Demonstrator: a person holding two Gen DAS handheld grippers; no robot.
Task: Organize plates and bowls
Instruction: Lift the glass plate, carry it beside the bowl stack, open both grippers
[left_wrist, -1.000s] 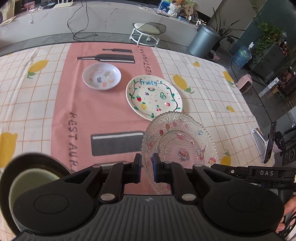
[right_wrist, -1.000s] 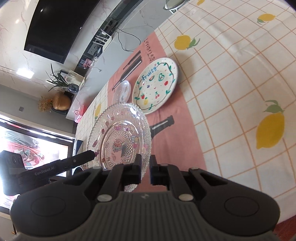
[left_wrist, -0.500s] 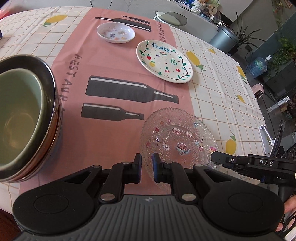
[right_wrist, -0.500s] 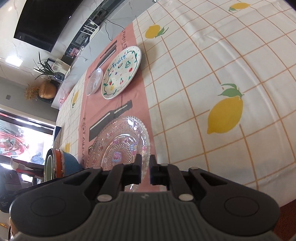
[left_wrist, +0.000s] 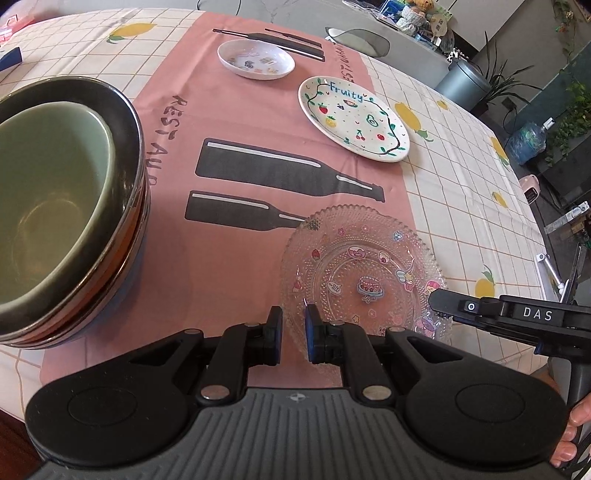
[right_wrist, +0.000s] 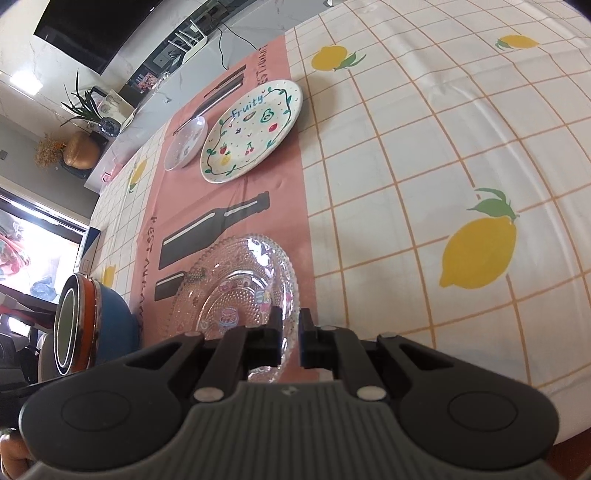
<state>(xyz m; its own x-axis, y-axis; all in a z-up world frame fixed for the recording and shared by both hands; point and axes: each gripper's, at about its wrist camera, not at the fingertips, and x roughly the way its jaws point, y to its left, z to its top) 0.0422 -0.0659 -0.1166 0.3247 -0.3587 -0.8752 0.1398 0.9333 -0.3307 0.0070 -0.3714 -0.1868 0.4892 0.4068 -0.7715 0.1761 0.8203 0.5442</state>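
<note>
A clear glass plate (left_wrist: 364, 280) with cartoon stickers lies on the pink runner near the table's front edge; it also shows in the right wrist view (right_wrist: 240, 291). My left gripper (left_wrist: 293, 325) pinches its near left rim. My right gripper (right_wrist: 290, 325) pinches its right rim. A white "Fruity" plate (left_wrist: 352, 118) (right_wrist: 251, 131) and a small white dish (left_wrist: 255, 59) (right_wrist: 185, 147) lie farther back. A stack of bowls (left_wrist: 55, 199) with a green one on top stands at the left; it also shows in the right wrist view (right_wrist: 85, 328).
The table (left_wrist: 461, 177) carries a lemon-print cloth with a pink runner. Its front and right edges are close. A stool (left_wrist: 360, 37), a grey bin (left_wrist: 463, 81) and a water jug (left_wrist: 528, 136) stand on the floor beyond.
Both grippers brought the glass plate down and toward the front edge; it now rests on the runner. The bowl stack came into view at the left.
</note>
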